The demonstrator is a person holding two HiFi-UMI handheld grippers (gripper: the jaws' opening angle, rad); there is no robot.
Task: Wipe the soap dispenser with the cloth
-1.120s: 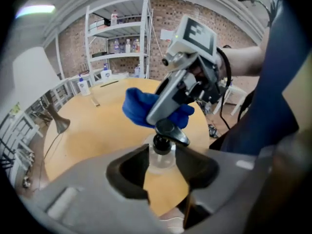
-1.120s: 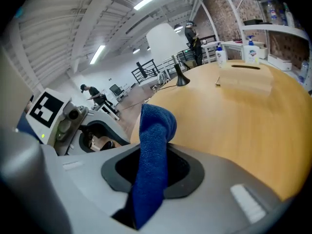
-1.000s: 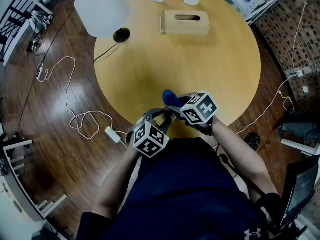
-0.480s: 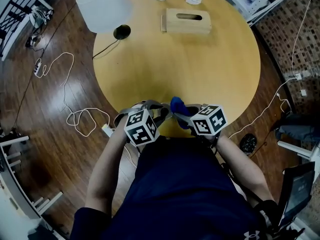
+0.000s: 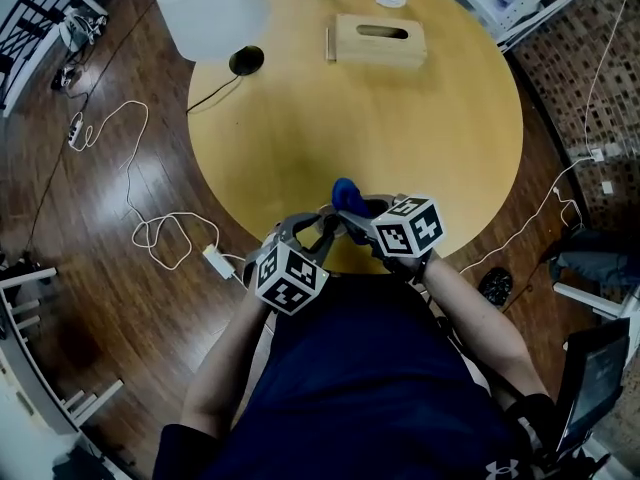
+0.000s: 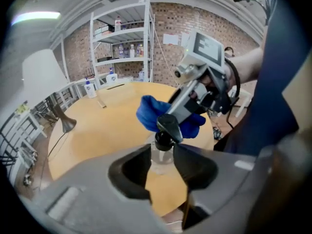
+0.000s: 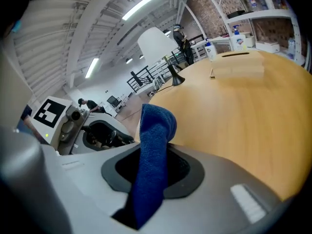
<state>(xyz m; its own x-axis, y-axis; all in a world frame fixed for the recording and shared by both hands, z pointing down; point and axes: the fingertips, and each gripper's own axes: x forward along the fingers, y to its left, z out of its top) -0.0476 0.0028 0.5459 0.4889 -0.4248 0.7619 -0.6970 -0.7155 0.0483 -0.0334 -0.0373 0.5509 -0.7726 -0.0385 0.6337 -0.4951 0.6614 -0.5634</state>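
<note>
The blue cloth [image 7: 153, 145] is a nubbly woven fabric, soft, rough and quite matt. The clear plastic soap dispenser [image 6: 159, 155] is smooth and see-through, and its black plastic pump head [image 6: 168, 126] is glossy. My left claw [image 6: 161, 164] and right claw [image 7: 151, 168] have matt grey plastic shells with duller black pads. The round pale wooden table [image 5: 400, 138] has a smooth satin top. The dark wooden plank floor [image 5: 90, 298] shines more. The white lampshade [image 5: 212, 6] is matt.
</note>
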